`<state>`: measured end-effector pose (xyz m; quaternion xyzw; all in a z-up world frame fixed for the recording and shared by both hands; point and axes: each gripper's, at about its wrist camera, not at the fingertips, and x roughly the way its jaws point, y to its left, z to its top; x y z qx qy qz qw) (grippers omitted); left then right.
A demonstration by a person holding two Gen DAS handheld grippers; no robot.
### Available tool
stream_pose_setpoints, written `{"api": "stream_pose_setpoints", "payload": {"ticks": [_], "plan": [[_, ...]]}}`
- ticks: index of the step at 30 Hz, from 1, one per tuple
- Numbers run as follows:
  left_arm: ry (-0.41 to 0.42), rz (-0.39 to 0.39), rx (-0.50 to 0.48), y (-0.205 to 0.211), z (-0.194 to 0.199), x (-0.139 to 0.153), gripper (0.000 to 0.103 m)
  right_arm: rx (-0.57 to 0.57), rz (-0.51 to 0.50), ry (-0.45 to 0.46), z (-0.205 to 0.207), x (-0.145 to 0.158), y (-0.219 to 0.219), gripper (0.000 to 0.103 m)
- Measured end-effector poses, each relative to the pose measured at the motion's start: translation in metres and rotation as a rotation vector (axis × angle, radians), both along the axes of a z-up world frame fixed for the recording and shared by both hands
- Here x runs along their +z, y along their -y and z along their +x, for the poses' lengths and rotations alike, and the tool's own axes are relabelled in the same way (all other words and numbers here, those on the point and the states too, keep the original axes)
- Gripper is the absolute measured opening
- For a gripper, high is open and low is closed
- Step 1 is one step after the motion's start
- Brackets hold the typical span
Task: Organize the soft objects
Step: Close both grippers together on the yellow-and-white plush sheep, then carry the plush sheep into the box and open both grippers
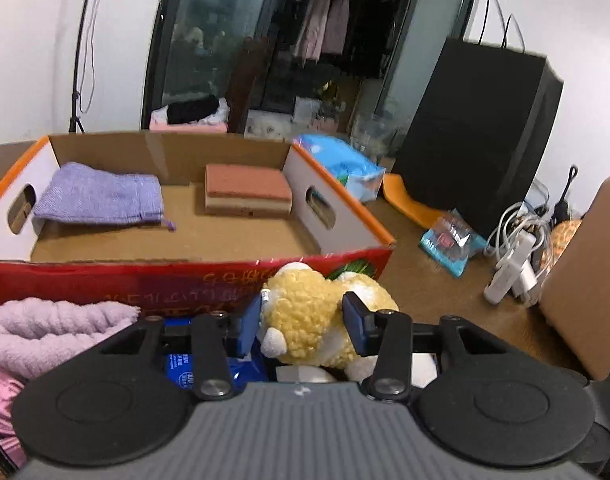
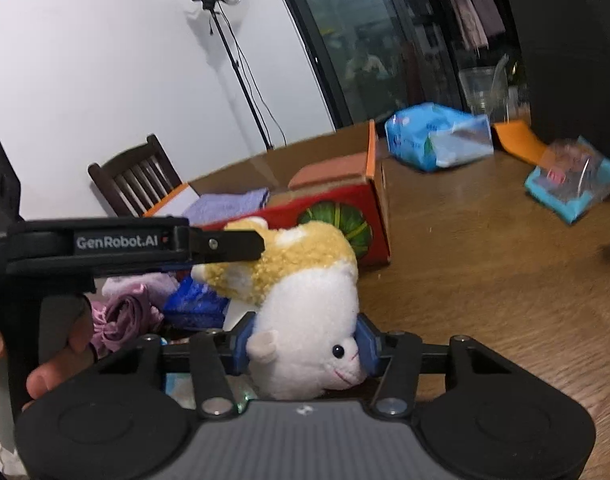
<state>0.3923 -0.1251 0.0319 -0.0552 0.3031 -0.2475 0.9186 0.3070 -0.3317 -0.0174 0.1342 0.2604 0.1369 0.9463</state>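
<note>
So both claws have the plush toy (image 2: 301, 300) at once: the left gripper (image 1: 303, 326) pinches its yellow fuzzy back, the right gripper (image 2: 305, 350) squeezes its white head. It's just in front of the cardboard box (image 1: 345, 208), over the table (image 2: 485, 280).

Dim indoor light, fisheye-bent edges, soft blur throughout.

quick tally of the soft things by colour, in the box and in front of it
Purple or lilac: 3 - woven purple pouch in the cardboard box, fluffy lilac towel, shiny pink-purple satin cloth
Red-brown: 1 - layered sponge block in the box
Yellow and white: 1 - plush toy, gripped by both grippers
Total: 5
</note>
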Motion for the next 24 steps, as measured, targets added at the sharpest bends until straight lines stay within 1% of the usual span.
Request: {"api": "stream_pose_setpoints", "payload": {"ticks": [2, 3, 5, 8, 10, 11, 13, 15, 18, 19, 21, 23, 24], "plan": [[0.06, -0.022, 0.002, -0.004, -0.018, 0.017, 0.044, 0.005, -0.037, 0.076, -0.012, 0.012, -0.003, 0.05], [0.105, -0.038, 0.005, -0.01, -0.032, 0.029, 0.045, 0.014, -0.057, 0.126, -0.022, 0.022, -0.006, 0.05], [0.162, -0.067, 0.011, -0.027, -0.059, 0.047, 0.045, 0.042, -0.086, 0.197, -0.042, 0.041, -0.015, 0.05], [0.187, -0.093, 0.022, -0.056, -0.097, 0.06, 0.045, 0.105, -0.143, 0.245, -0.075, 0.062, -0.037, 0.05], [0.18, -0.114, 0.047, -0.081, -0.127, 0.054, 0.046, 0.167, -0.184, 0.258, -0.1, 0.065, -0.056, 0.05], [0.166, -0.113, 0.063, -0.088, -0.136, 0.05, 0.046, 0.193, -0.194, 0.249, -0.111, 0.063, -0.065, 0.05], [0.142, -0.129, 0.105, -0.109, -0.161, 0.033, 0.046, 0.236, -0.191, 0.214, -0.129, 0.051, -0.085, 0.05], [0.087, -0.142, 0.149, -0.129, -0.182, 0.01, 0.045, 0.277, -0.204, 0.168, -0.145, 0.034, -0.105, 0.05], [0.003, -0.191, 0.194, -0.159, -0.209, -0.02, 0.045, 0.328, -0.224, 0.113, -0.167, 0.013, -0.128, 0.05], [-0.002, -0.199, 0.196, -0.165, -0.215, -0.025, 0.045, 0.338, -0.238, 0.106, -0.179, 0.009, -0.135, 0.05], [0.014, -0.201, 0.195, -0.176, -0.231, -0.03, 0.046, 0.352, -0.257, 0.103, -0.193, 0.005, -0.144, 0.05], [0.017, -0.196, 0.199, -0.183, -0.24, -0.033, 0.047, 0.368, -0.247, 0.09, -0.202, 0.002, -0.149, 0.05], [0.022, -0.199, 0.198, -0.184, -0.245, -0.032, 0.048, 0.37, -0.241, 0.086, -0.208, 0.001, -0.15, 0.053]]}}
